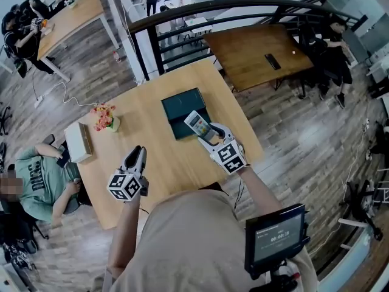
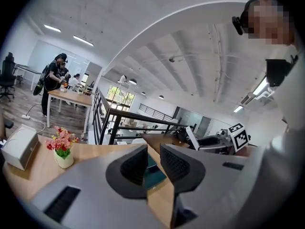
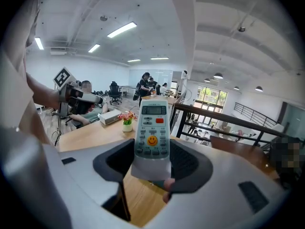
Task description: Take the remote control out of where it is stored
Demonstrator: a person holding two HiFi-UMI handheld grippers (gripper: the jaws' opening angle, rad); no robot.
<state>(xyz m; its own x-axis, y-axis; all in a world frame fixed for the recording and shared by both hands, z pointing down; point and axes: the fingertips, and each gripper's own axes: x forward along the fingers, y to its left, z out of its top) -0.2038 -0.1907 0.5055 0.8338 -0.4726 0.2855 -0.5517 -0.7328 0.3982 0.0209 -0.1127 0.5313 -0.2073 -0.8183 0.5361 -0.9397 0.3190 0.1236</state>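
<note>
Right tool (image 1: 205,135) is clamped on the remote control (image 1: 196,125): the jaws sit fairly wide, with a pad pressed to each long side of its lower end. In the right gripper view the right tool (image 3: 152,165) has the remote control (image 3: 152,130) standing up between the pads, buttons facing the camera, display on top, a yellow smiley button about halfway down. So the remote control is up in the air in the tool's grip, off the desk (image 1: 159,163). From the head view it lines up with the 5 o'clock corner of the flat dark green box (image 1: 184,109) that lies on the desk.

Left tool (image 1: 136,156) has got nothing. Its own view shows the left tool (image 2: 153,165) with the jaws partly apart, only a narrow gap and nothing in it; you just see a slice of the box (image 2: 153,171) on the desk through that gap. It hangs over the desk at about 7 o'clock from the box, well apart from the right tool.

Other stuff on the desk: a small pot of pink flowers (image 1: 106,118) at about 9 o'clock from the box, and a white box (image 1: 79,141) just past it near the desk's edge. A person in a green shirt (image 1: 37,187) is sitting by that edge.
</note>
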